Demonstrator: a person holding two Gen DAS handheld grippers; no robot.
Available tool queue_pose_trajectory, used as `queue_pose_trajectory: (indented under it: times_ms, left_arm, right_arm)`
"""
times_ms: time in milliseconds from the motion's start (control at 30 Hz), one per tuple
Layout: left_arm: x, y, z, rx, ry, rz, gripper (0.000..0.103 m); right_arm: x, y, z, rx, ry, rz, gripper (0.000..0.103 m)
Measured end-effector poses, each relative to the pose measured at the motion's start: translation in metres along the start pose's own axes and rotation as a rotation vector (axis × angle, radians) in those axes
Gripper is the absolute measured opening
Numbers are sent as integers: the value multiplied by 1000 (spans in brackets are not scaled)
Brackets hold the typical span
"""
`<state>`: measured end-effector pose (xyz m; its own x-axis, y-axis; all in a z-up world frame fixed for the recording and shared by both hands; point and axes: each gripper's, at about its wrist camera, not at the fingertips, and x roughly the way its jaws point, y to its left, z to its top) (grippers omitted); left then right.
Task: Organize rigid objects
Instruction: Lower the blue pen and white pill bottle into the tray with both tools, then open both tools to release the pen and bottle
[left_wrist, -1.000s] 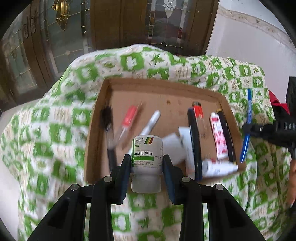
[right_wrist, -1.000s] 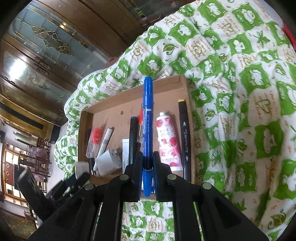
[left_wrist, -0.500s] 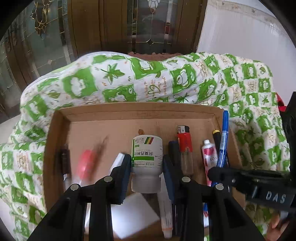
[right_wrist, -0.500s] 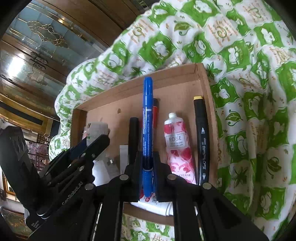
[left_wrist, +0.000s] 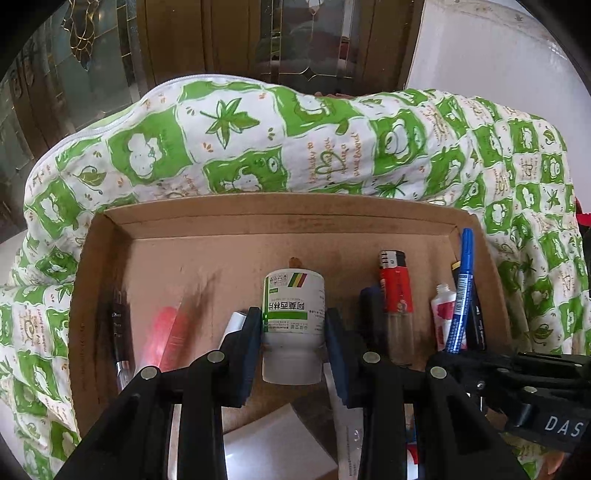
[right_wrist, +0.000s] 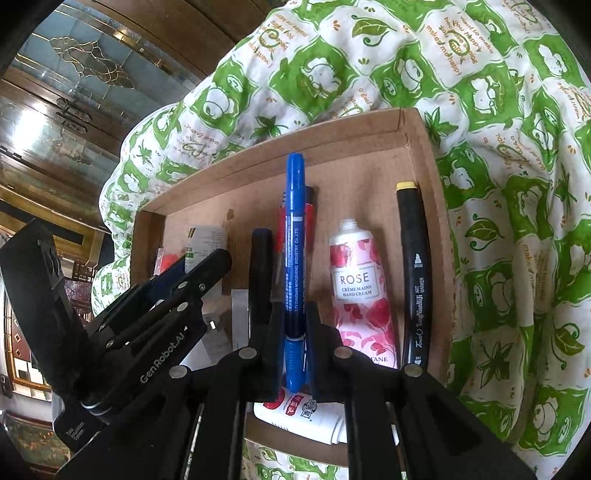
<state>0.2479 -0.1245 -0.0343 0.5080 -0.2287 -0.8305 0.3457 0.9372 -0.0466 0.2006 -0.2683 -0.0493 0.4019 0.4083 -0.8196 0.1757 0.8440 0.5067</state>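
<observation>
Jaws of the left gripper (left_wrist: 293, 332) clamp a white bottle (left_wrist: 293, 326); right gripper (right_wrist: 291, 332) jaws pinch a blue marker (right_wrist: 294, 258).

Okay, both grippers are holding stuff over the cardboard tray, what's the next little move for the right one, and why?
Probably lower the right gripper and release the blue marker into the cardboard tray. It is clamped lengthwise above the red lighter, beside the rose hand cream tube, parallel to the row already lying there.

We see dark wooden doors with leaded glass panes (left_wrist: 295, 40), a plain white wall (left_wrist: 480, 51) and a green-and-white patterned quilt (left_wrist: 229, 140) in daylight
</observation>
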Motion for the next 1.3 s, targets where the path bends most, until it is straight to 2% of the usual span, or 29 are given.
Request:
queue_pose_trajectory:
  times_ms: [400, 600, 733, 867, 1200, 1300]
  left_arm:
    - [5, 18, 9, -5, -12, 26, 36]
    - [3, 31, 5, -9, -13, 43, 36]
    - [7, 23, 6, 7, -15, 39, 36]
    - [10, 14, 9, 29, -21, 45, 36]
    - [14, 7, 9, 37, -17, 67, 36]
    - [17, 0, 3, 33, -17, 67, 45]
  right_arm:
    - [-7, -19, 9, 37, -23, -24, 10]
    - [7, -10, 5, 16, 15, -1, 10]
    - [15, -6, 2, 13, 34, -1, 10]
    - [11, -9, 5, 8, 9, -49, 10]
    - [8, -13, 3, 28, 4, -48, 10]
    - [5, -12, 2, 30, -5, -49, 10]
